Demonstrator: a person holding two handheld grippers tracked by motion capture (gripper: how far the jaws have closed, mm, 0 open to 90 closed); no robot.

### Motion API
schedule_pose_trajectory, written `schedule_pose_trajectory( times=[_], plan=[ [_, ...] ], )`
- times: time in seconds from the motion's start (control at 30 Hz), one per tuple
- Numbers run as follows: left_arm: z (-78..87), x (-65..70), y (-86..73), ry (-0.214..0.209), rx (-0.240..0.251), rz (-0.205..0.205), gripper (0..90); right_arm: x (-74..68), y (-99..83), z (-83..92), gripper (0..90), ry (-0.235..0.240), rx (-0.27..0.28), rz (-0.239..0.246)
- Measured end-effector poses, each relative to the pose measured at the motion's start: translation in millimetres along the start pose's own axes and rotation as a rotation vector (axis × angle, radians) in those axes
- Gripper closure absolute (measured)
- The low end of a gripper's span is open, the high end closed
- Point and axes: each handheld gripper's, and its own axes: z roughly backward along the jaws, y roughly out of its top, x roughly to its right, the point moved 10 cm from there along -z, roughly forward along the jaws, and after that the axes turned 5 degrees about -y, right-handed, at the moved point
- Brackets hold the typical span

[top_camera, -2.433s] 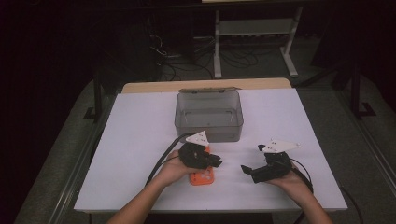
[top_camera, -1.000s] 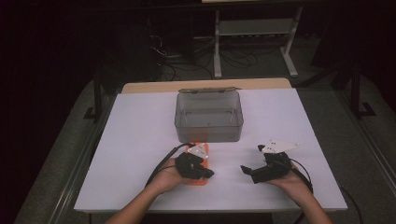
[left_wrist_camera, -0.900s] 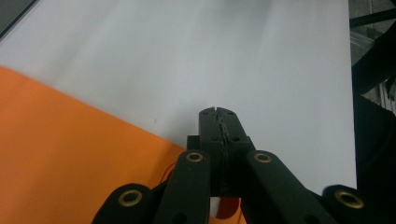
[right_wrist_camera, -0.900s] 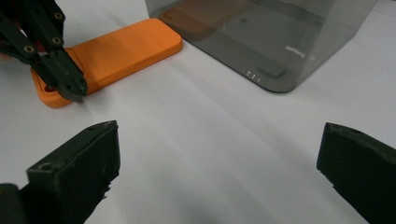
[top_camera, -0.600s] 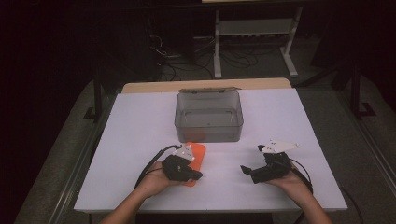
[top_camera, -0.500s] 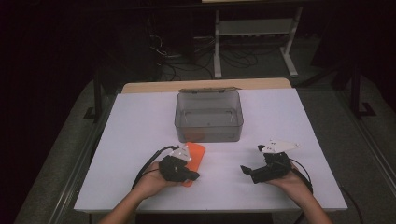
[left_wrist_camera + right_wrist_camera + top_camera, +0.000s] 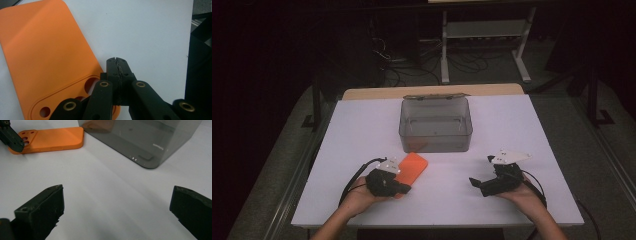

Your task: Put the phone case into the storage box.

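orange phone case point(image 7: 410, 168) flat on the white table point(image 7: 362, 125), just in front of the grey clear box point(image 7: 436, 124), camera-cutout end under the left gripper point(image 7: 116, 65). jaws pressed together there, tips at the case's lower right corner; cannot tell from the left gripper view whether resting on the edge or pinching it. round holes and an oval recess plain in that view, lost to blur from the high view. from the high view, left gripper point(image 7: 398, 186) held low in the left hand point(image 7: 359, 196), forearm entering from the bottom edge, cable looping back to the left. right gripper point(image 7: 476, 183) well apart to the right, cradled in the right hand point(image 7: 524, 194), pointing left. right gripper point(image 7: 117, 202) jaws spread wide, nothing between them but bare table. box corner point(image 7: 150, 147) and case point(image 7: 53, 138) ahead in the right gripper view. no readable writing anywhere.
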Motion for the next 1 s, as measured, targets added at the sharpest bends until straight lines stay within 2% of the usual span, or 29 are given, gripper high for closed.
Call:
schedule_pose_trajectory(
  times=[0.2, 0.3, 0.4, 0.47, 0.63, 0.77, 1.0],
  plan=[
    [13.6, -3.0, 18.3, 0.014, 0.078, -0.019, 76.3, 0.4, 0.0, -0.1, 0.0, 0.000, 0.000, -0.002],
    [20.8, -7.6, 26.2, 0.027, 0.121, -0.013, 66.1, 0.1, -0.2, -0.2, 0.0, 0.001, 0.000, 0.001],
    [30.4, -13.5, 31.2, 0.060, 0.185, -0.005, 56.2, -0.4, -0.2, -0.1, 0.0, 0.003, 0.000, 0.001],
    [37.7, -18.3, 28.8, 0.092, 0.213, 0.006, 48.3, -0.2, -0.1, 0.5, 0.0, 0.002, 0.001, 0.002],
    [50.8, -23.3, 14.9, 0.131, 0.272, 0.015, 31.3, -0.1, -0.1, 0.4, 0.0, 0.005, 0.002, 0.001],
    [55.2, -28.8, 2.2, 0.167, 0.293, 0.018, 19.3, -1.1, 0.1, -0.5, 0.0, 0.006, 0.003, 0.006],
    [53.4, -30.3, -5.7, 0.158, 0.334, 0.031, 1.5, -2.0, 0.6, -0.1, 0.0, 0.010, 0.006, 0.008]
  ],
)
